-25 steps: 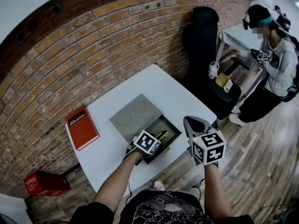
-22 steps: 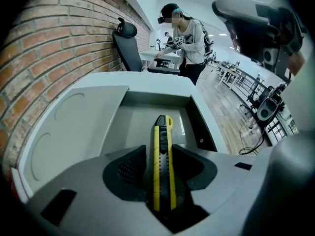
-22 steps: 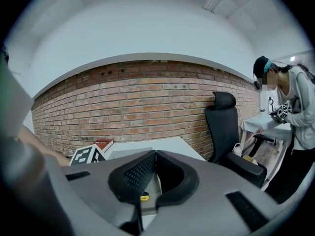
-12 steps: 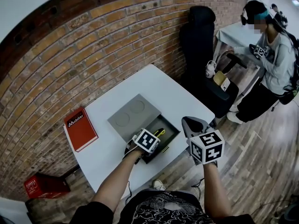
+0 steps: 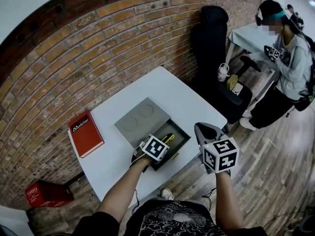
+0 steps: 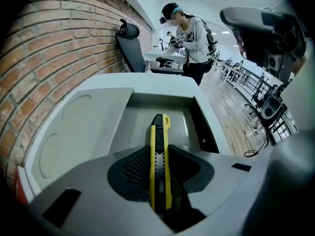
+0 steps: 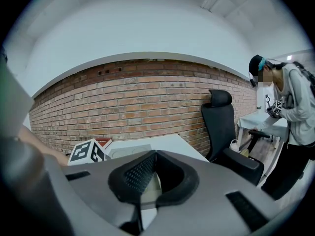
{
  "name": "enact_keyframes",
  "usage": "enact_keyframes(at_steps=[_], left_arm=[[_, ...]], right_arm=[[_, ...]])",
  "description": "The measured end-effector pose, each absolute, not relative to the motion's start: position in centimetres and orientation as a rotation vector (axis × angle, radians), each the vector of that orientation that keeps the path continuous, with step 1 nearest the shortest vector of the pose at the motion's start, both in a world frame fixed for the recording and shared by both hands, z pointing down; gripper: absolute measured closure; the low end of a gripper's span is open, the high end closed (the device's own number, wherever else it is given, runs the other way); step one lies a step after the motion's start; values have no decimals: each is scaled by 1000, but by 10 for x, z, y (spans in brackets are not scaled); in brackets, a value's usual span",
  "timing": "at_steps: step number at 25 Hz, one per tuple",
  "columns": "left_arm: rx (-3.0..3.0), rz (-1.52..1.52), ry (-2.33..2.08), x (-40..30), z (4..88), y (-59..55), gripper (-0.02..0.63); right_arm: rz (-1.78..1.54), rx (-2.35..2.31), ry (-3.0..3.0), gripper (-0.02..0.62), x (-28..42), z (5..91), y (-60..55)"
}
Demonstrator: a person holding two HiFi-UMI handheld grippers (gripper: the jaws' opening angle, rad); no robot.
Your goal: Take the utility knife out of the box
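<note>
1. The utility knife [image 6: 159,132] is pinched between the jaws of the left gripper [image 6: 159,157]. Its long axis runs straight along the gripper's own line, and the yellow-and-black tip points away, toward the top of the left gripper view.
2. The knife is seen inside the open box [image 6: 199,114], low in the middle of the head view. Its far end seems to lie near the box floor, though contact cannot be made out.
3. The right gripper [image 7: 152,156] is held apart at the lower right of the head view, its jaws pressed together on nothing. The left gripper is clearly the nearer one.
4. The knife is flanked by the box walls on both sides, so straight up is judged the clear way out.
5. The grey lid [image 5: 140,119] adjoins the box at upper left. The red book [image 5: 85,133] lies well apart, at the left of the table [image 5: 162,90].
</note>
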State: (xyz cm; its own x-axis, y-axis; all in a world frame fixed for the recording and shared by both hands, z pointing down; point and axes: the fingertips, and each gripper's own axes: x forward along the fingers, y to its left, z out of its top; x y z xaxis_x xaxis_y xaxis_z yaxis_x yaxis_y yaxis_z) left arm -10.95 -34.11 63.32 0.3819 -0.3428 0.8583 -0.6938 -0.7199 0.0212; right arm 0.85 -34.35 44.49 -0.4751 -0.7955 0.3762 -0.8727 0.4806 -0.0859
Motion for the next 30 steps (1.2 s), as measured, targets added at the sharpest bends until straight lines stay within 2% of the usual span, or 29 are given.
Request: enact_keyframes(at_steps=[9, 30], left_arm=[[2283, 1209, -1006, -114, 607, -341, 479], [2275, 819, -1523, -143, 487, -317, 479]], right_arm=[[394, 1393, -2469, 577, 8, 443, -339], [284, 1162, -2624, 577, -6, 408, -315]])
